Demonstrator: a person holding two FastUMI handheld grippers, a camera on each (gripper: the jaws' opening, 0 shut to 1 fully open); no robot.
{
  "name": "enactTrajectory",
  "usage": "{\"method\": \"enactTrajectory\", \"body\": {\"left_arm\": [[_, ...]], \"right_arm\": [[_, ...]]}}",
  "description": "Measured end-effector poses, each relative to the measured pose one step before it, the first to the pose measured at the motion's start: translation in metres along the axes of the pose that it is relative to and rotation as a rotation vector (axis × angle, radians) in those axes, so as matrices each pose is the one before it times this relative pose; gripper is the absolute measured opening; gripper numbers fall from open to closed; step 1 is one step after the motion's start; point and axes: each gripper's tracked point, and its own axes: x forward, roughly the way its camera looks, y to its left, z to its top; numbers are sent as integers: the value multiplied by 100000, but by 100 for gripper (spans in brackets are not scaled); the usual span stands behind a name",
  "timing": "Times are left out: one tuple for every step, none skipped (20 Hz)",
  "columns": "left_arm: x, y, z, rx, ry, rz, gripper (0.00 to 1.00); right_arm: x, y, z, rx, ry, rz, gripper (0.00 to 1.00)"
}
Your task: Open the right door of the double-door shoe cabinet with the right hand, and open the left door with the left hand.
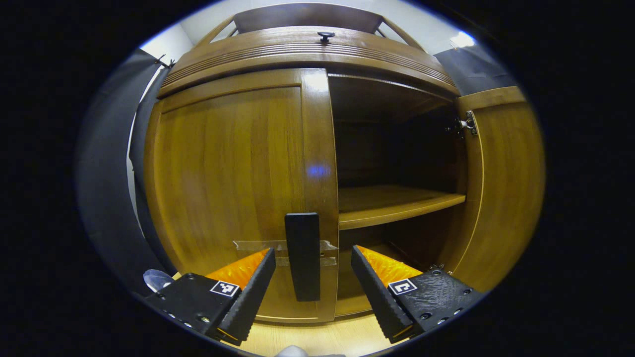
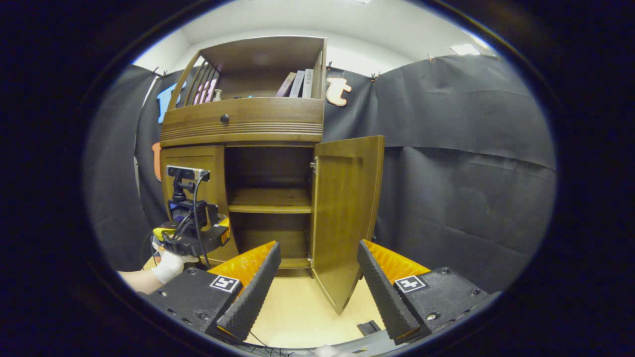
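**Right door open, left handle lined up between the left fingers**

The shoe cabinet [image 2: 243, 148] stands against the booth wall, with books on its top shelf. Its right door [image 2: 345, 218] is swung wide, baring the inner shelf [image 1: 397, 206] and a hinge [image 1: 466, 124], so by my judgement that half of the task is done. The left door [image 1: 233, 193] is shut. Low on its inner edge sits the black handle [image 1: 302, 255], a bar with its long axis vertical, crossed by strips of tape [image 1: 258, 244]. The left gripper [image 1: 312, 282] is spread, one finger to each side of the handle and apart from it, the handle dead ahead and near. The coming move likely needs a short advance, a pinch across the bar's narrow width, then a pull swinging leftward. The right gripper [image 2: 317, 282] is spread and empty, well back from the cabinet, aimed at the open door's edge
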Motion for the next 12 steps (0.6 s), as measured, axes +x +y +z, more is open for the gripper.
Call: {"method": "enactTrajectory", "body": {"left_arm": [[439, 349, -276, -75, 357, 1990, 99], [245, 28, -171, -294, 189, 449, 75], [326, 142, -1, -230, -313, 699, 74], [193, 160, -377, -684, 840, 186, 74], [243, 10, -332, -17, 1192, -353, 69], [243, 345, -334, -318, 681, 1086, 61], [424, -36, -334, -524, 1625, -830, 48], [-566, -79, 132, -1026, -515, -745, 58], [119, 139, -111, -341, -481, 650, 33], [211, -163, -95, -45, 104, -33, 36], [-90, 110, 314, 515, -1079, -44, 34], [211, -17, -266, -182, 879, -269, 31]], "right_arm": [[7, -107, -96, 312, 448, -352, 99], [61, -119, -89, 194, 244, -208, 99], [-43, -58, -20, 208, 106, -63, 99], [53, -32, -39, 36, 32, -18, 100], [-50, -108, 19, -17, -164, -50, 100], [24, -139, -16, 69, -53, -104, 99], [-38, -97, -84, 87, 275, 143, 100], [12, -23, -193, 124, 289, 184, 99], [-14, -45, -18, 115, 74, 193, 99], [-15, -13, -130, 111, 268, 303, 99], [-10, 17, -114, 121, 261, 419, 99], [-34, 52, -146, 111, 210, 446, 99]]}}
